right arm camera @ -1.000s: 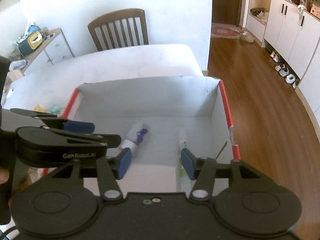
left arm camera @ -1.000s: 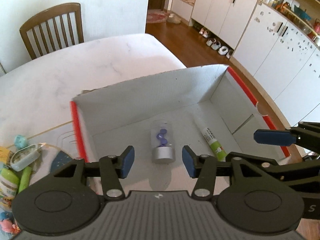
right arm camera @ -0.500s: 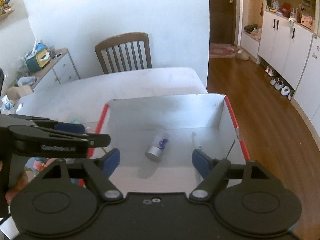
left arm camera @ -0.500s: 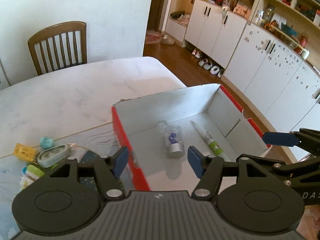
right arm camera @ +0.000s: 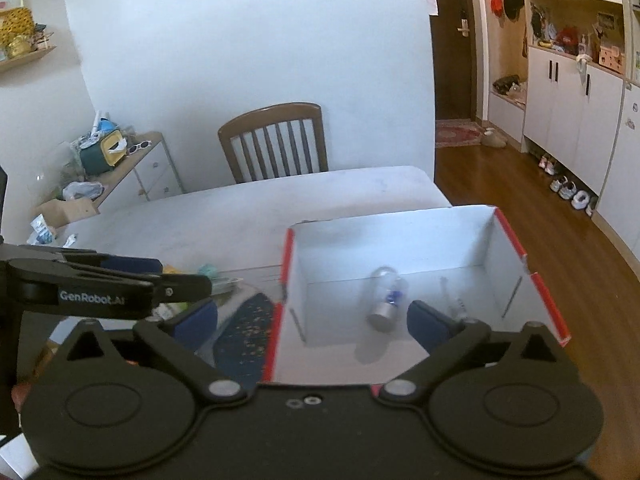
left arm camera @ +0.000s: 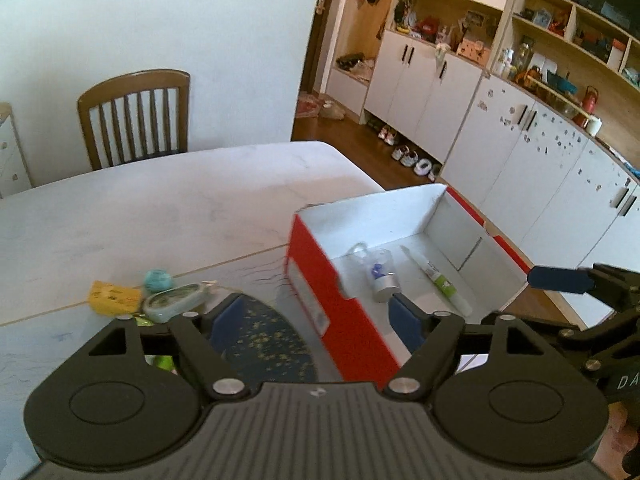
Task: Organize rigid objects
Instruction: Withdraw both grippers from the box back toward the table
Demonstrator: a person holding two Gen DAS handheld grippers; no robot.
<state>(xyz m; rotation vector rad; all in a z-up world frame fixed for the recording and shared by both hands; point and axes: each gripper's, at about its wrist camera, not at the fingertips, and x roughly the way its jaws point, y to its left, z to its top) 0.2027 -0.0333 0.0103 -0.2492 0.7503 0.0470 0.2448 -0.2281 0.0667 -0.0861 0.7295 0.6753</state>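
Red box (left arm camera: 352, 312), white inside, on the pale table (left arm camera: 160, 208), with both hand-held grippers raised above it.
Largest to smallest: the table carries the box near its right edge; a wooden chair (left arm camera: 134, 118) stands behind it. The left gripper (left arm camera: 308, 320) and right gripper (right arm camera: 312, 320) each have blue-padded jaws spreading apart, with nothing between the pads. Inside the box lie a clear silver-capped bottle (left arm camera: 380, 272) and, just beside it, a slim white tube (left arm camera: 440, 282). Left of the box sit a pale green case (left arm camera: 172, 302), a yellow block (left arm camera: 114, 298) and a small teal item (left arm camera: 158, 280), possibly a ball.
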